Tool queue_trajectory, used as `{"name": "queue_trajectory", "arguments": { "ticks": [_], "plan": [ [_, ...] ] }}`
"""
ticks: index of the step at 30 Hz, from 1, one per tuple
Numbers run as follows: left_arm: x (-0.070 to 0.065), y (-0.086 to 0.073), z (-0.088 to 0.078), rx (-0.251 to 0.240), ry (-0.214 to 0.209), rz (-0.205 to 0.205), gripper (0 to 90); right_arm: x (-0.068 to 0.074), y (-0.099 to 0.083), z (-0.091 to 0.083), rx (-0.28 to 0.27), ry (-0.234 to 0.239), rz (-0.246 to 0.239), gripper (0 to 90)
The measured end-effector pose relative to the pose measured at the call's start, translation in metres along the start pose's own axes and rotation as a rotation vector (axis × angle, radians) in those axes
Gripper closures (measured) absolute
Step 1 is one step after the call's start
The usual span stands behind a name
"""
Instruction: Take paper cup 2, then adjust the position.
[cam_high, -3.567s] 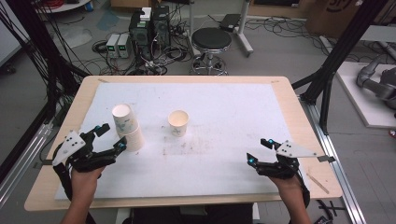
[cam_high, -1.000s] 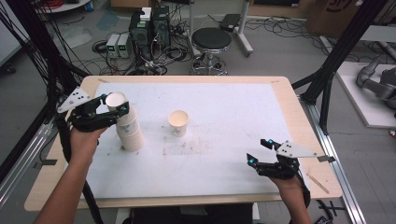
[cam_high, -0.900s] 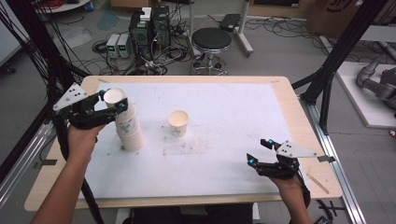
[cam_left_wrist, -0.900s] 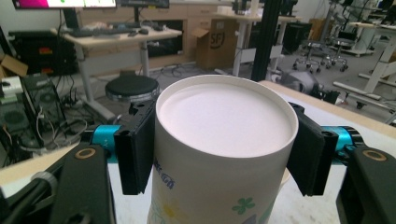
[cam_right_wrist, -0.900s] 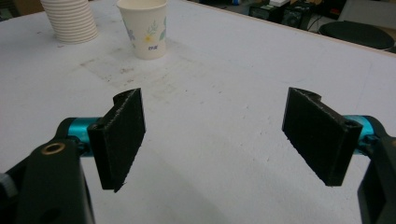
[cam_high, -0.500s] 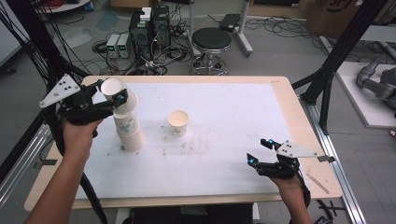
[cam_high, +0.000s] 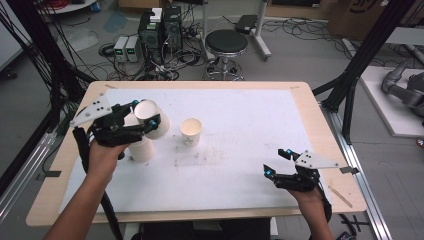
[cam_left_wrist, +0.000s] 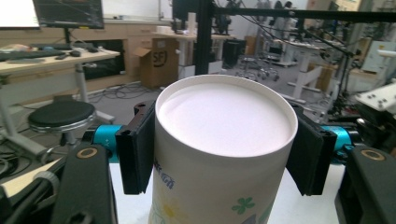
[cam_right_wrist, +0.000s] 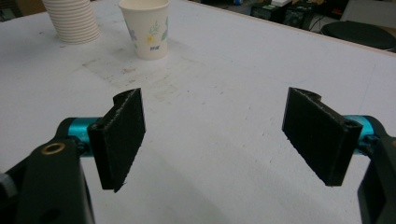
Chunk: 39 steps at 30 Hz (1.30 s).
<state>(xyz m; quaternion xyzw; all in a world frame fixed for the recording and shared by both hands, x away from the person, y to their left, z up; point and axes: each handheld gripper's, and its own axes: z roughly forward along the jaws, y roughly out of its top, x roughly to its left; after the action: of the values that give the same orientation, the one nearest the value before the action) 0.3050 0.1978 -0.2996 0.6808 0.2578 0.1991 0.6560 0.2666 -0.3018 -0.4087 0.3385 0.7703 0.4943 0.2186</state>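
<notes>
Single cup (cam_high: 190, 131) right of the cup stack (cam_high: 142, 148), both on the table (cam_high: 300, 115).

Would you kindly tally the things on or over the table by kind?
Paper cup held in the left gripper: 1
Paper cup standing alone: 1
Stack of cups: 1
Grippers: 2, counting the right gripper
Total: 5

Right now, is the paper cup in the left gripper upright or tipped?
Tipped. In the high view the paper cup leans, clamped in the left gripper above the cup stack.

left gripper (cam_high: 146, 119) lifted cup (cam_high: 151, 118) off stack (cam_high: 141, 148)
</notes>
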Motion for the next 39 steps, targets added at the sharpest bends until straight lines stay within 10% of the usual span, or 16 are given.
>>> {"name": "queue_trajectory", "arguments": {
  "ticks": [39],
  "plan": [
    [-0.035,-0.059,0.046,0.098,-0.163,-0.031,33.9,0.007,0.007,0.010,-0.001,0.077,0.004,20.3]
  ]
}}
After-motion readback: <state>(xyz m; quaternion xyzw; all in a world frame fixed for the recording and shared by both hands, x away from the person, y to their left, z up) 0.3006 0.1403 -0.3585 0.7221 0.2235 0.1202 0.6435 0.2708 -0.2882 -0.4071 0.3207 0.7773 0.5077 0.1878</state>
